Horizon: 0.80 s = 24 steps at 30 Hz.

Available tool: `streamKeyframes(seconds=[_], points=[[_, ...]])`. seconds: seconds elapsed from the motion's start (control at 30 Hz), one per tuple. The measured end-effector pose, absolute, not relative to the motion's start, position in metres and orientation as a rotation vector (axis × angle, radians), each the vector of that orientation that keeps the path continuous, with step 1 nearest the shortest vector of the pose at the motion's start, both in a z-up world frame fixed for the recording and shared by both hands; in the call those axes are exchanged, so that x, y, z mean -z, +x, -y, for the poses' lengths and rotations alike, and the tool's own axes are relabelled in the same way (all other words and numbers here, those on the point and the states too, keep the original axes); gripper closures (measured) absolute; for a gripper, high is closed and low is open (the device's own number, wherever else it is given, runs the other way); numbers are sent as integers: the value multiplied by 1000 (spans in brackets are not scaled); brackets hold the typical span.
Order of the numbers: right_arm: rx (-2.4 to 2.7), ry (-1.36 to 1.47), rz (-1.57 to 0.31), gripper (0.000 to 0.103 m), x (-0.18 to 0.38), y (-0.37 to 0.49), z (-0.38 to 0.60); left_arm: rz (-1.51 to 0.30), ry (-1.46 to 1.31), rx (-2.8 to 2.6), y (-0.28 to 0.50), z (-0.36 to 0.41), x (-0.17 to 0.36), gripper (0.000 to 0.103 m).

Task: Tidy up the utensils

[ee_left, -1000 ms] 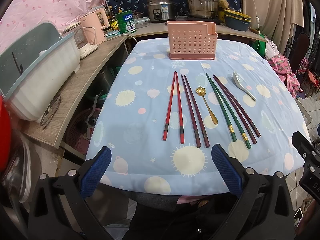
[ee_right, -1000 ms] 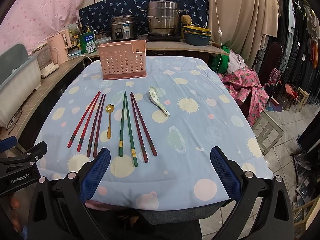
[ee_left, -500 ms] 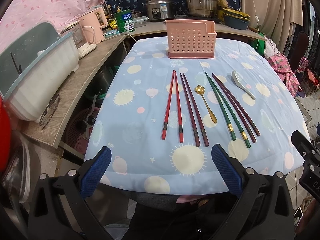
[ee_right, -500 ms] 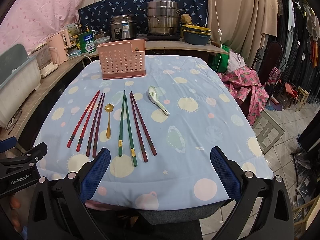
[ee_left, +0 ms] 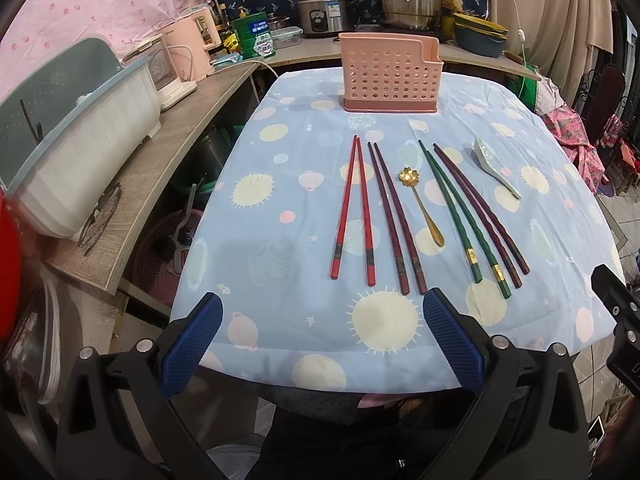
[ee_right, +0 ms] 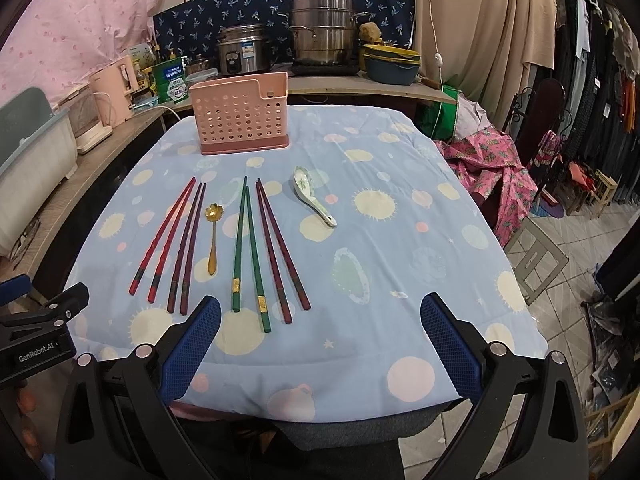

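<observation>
A pink perforated utensil holder (ee_left: 390, 74) (ee_right: 241, 117) stands at the table's far end. In front of it lie red chopsticks (ee_left: 352, 208) (ee_right: 166, 232), dark maroon chopsticks (ee_left: 394, 216) (ee_right: 188, 244), a gold spoon (ee_left: 422, 204) (ee_right: 213, 236), green chopsticks (ee_left: 460, 220) (ee_right: 246, 248), dark red chopsticks (ee_left: 482, 208) (ee_right: 278, 244) and a white ceramic spoon (ee_left: 494, 166) (ee_right: 314, 194). My left gripper (ee_left: 322, 346) and right gripper (ee_right: 320, 346) are both open and empty, above the table's near edge.
The table has a blue dotted cloth (ee_left: 288, 184) (ee_right: 400, 240). A wooden counter (ee_left: 160, 168) runs along the left with a dish rack (ee_left: 76, 148) and pink kettle (ee_left: 188, 50). Pots (ee_right: 324, 36) stand behind. A chair and clothes (ee_right: 492, 160) are to the right.
Both grippers have moved slightly forward toward the table; the utensils have not moved.
</observation>
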State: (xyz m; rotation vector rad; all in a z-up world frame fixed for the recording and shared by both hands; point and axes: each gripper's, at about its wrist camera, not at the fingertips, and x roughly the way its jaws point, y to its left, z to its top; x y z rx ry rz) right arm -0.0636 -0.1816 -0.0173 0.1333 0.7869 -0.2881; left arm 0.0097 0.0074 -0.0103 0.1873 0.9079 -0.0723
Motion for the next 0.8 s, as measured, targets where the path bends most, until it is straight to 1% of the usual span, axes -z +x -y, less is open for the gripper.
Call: streamKeyframes(seconds=[0.17,0.53,0.63,0.73,0.8], points=[[280,184,-801,7,27,-58,193,-943,159,55,28,-20,24,7],[267,271,-858,7,51,-30,212,-1022,96,32,81,-42,78,8],[265,305,-872,7,59,-20,218,-1019,99,52,90,-37,87,11],[267,320,-882,7,66,-11,223,-1037,96,69,101,-35,97,23],[268,313,-882,7,68,-5,224,-1052,88,75,107,-35,102,26]])
